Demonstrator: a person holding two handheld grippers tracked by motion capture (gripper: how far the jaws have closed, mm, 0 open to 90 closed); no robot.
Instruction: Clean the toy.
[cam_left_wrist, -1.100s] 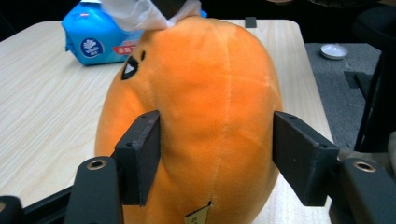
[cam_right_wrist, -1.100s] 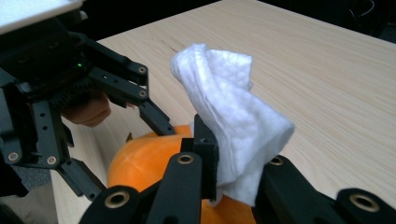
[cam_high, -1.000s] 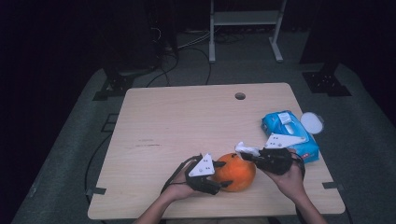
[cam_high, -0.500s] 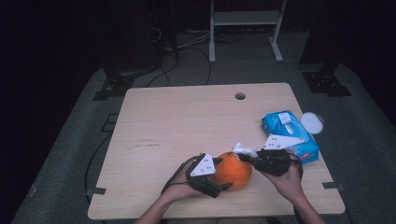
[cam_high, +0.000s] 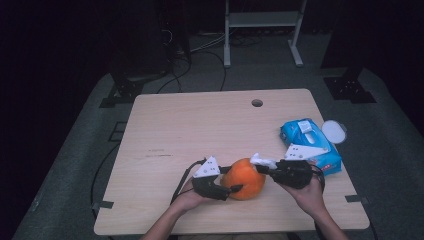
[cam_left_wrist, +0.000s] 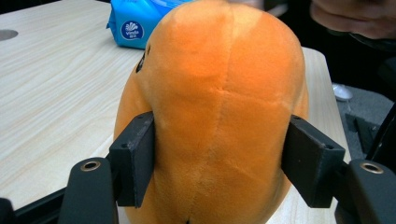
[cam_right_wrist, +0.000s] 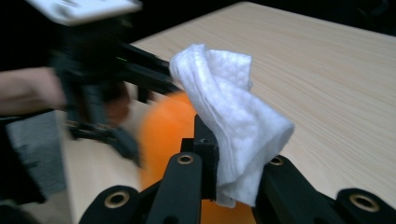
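- The orange plush toy (cam_high: 244, 178) sits low and centre in the high view, near the front edge of the bench (cam_high: 200, 130), between the two grippers.
- The left gripper (cam_high: 224, 190) has its jaws pressed on the toy's two flanks; they have just been closing, and the plush bulges between the pads (cam_left_wrist: 135, 161) in the left gripper view. I'd hold that squeeze steady: firm enough that the toy won't roll, no harder.
- The right gripper (cam_high: 260, 162) is clamped on a folded white wet wipe (cam_right_wrist: 229, 116) (bunched, hanging over the jaw tips), just at the toy's upper right side.
- To wipe well, probably lead with the loose fold of the wipe, not the black jaw tips, and stroke away from the left gripper's pads.
- The blue wet-wipe pack (cam_high: 310, 145) lies right of centre, with a white round lid (cam_high: 334, 131) beside it; keep the right forearm off both.
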